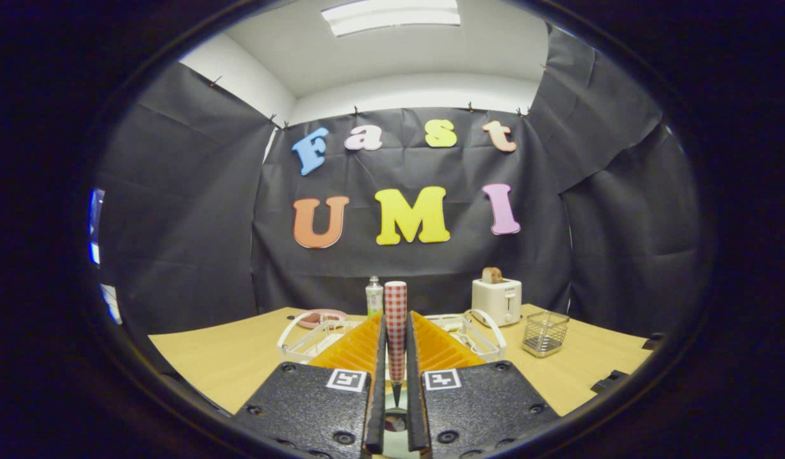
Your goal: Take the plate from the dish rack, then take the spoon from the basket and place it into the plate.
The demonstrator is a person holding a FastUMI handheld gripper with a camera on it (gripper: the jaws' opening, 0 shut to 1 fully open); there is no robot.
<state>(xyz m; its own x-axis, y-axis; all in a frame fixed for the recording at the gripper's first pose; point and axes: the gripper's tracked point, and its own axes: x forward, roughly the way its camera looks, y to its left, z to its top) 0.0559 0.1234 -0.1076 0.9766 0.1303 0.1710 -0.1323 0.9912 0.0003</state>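
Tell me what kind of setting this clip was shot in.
Likely a staged kitchen booth: black cloth wall, wooden table with a toaster, dish rack and wire basket. The gripper pinches a checkered handle.

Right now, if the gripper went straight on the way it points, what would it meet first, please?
Most likely the white wire dish rack, just beyond the fingers. The gripper is shut on the red-and-white checked spoon, held upright between them. Depth is unclear.
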